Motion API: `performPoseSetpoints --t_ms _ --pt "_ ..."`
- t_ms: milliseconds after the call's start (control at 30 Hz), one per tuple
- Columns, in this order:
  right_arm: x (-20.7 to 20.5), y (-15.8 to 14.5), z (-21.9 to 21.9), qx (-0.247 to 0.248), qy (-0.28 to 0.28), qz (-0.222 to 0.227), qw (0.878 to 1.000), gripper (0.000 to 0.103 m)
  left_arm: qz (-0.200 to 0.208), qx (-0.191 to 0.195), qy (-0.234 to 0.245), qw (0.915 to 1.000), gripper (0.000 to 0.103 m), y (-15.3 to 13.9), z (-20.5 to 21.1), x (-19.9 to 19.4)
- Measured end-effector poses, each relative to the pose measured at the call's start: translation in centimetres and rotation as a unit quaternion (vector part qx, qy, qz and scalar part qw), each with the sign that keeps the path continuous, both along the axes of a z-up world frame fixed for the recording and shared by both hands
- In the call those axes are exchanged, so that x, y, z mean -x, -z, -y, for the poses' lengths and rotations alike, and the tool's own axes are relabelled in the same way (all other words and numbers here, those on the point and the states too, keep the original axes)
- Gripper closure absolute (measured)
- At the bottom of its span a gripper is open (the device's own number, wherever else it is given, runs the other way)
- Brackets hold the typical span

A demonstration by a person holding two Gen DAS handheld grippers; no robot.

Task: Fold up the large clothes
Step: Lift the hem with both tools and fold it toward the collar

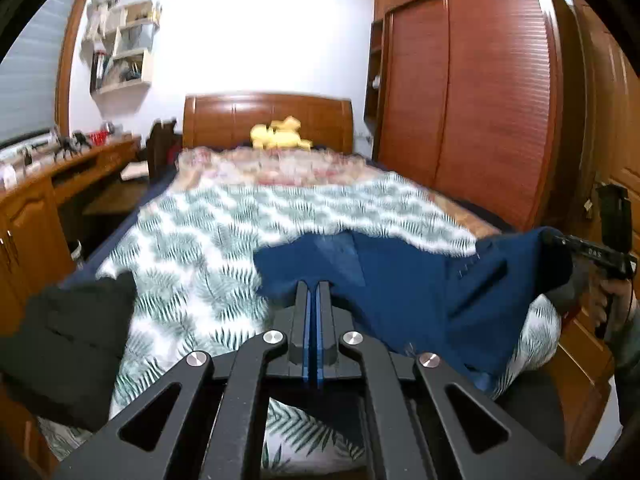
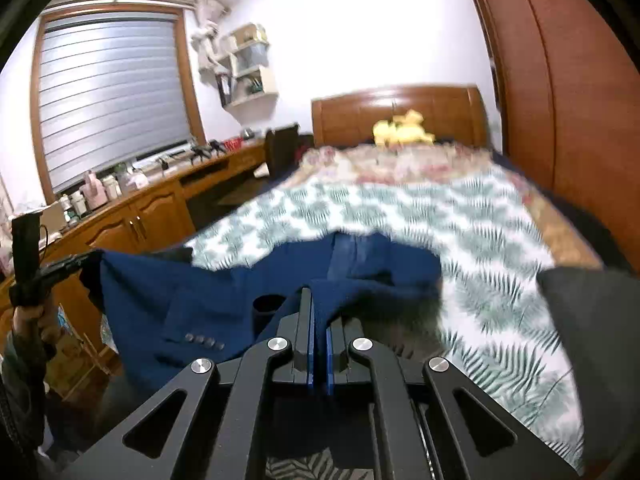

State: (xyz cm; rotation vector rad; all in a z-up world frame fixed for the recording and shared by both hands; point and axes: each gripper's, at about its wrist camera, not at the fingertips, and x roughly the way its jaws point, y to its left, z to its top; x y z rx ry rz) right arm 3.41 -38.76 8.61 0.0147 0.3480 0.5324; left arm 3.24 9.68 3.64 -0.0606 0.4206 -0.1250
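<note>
Both the left gripper [image 1: 314,286] and right gripper [image 2: 316,294] are pinched thinly on the heavy navy-blue button-cuffed jacket [image 1: 420,280], so its sagging six-o'clock middle might slip free.

2 grippers: left [image 1: 314,284], right [image 2: 319,292]. 1 blue jacket [image 1: 420,280], ctr frame, w/ 4 sleeve buttons [image 2: 204,341] lower left. 1 bed [image 1: 192,232]. 1 yellow plush toy [image 1: 280,134] top ctr. 1 window blind [image 2: 108,96] upper left.
</note>
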Motion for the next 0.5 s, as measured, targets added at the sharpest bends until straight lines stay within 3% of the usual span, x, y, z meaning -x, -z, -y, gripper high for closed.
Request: performPoseSetpoints --t_ms 367,500 --pt "9.5 -5.6 3.7 0.001 0.011 0.107 0.994 0.100 0.092 -0.003 0.001 0.9958 0.101 -7.7 -0.9 4.4" --pt "11.7 -6.6 5.3 -0.009 0.019 0.129 0.991 0.100 0.109 -0.005 -0.007 0.9940 0.101 -8.9 -1.4 4.5"
